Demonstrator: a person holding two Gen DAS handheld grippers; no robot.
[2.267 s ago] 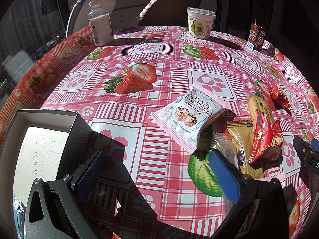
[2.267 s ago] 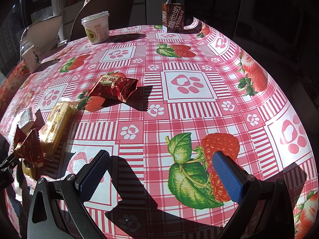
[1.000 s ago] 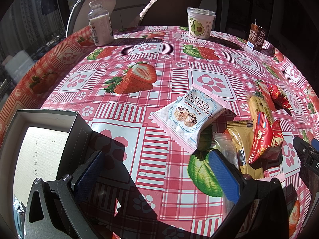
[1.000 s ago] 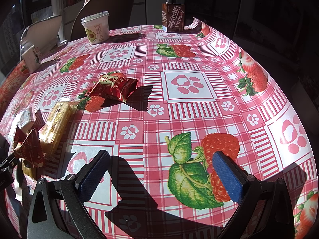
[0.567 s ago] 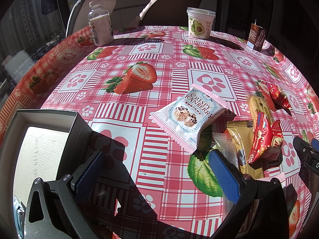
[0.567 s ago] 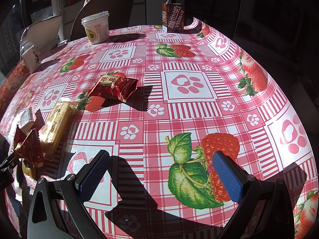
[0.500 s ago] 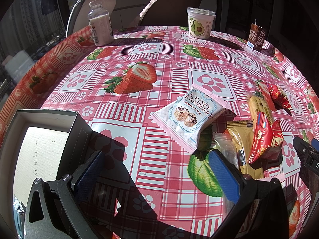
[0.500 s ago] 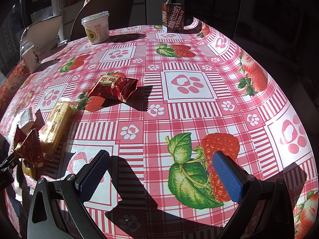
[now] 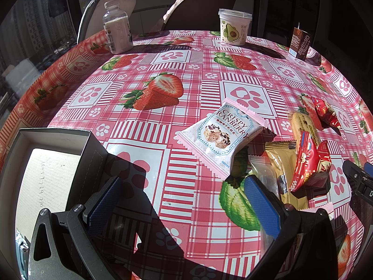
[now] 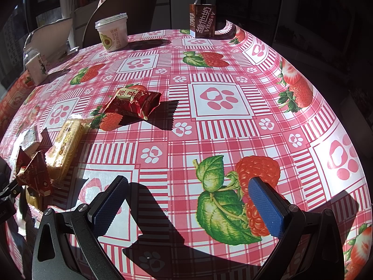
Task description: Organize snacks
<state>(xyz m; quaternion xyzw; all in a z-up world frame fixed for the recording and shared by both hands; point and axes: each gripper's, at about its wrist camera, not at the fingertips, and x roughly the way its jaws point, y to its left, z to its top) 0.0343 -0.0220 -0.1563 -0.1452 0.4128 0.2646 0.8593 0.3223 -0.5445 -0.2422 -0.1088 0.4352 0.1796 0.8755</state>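
Nothing has moved since the earlier frames: both my grippers hang where they were, and every snack lies as before.

My left gripper (image 9: 181, 200) is spread wide and holds nothing. The pink cranberry pack (image 9: 221, 137) lies on the cloth (image 9: 163, 107) just beyond my fingers, ahead and a little right of the gap, touching neither pad. Near my right finger (image 9: 261, 205) lies a cluster: a clear wrapper (image 9: 263, 175) and a gold pack (image 9: 282, 163) side by side just beyond its tip, with a red pack (image 9: 307, 165) leaning on the gold one's right. Farther off, a yellow biscuit pack (image 9: 303, 123) runs away from me, and a second red pack (image 9: 324, 114) lies apart at the far right. The box (image 9: 56, 137) sits open at near left, its wall just beside my left finger (image 9: 105, 205).

My right gripper (image 10: 188, 205) is also wide open and empty, over bare cloth. From there the red pack (image 10: 132, 102) lies far ahead to the left, well apart from my fingers; the biscuit pack (image 10: 65, 147) and the cluster sit at the left edge.

Along the far edge stand a milk bottle (image 9: 117, 32) at left, an avocado cup (image 9: 234, 26) in the middle, and a brown carton (image 9: 300, 43) at right. A chair (image 9: 202, 4) stands behind the table.
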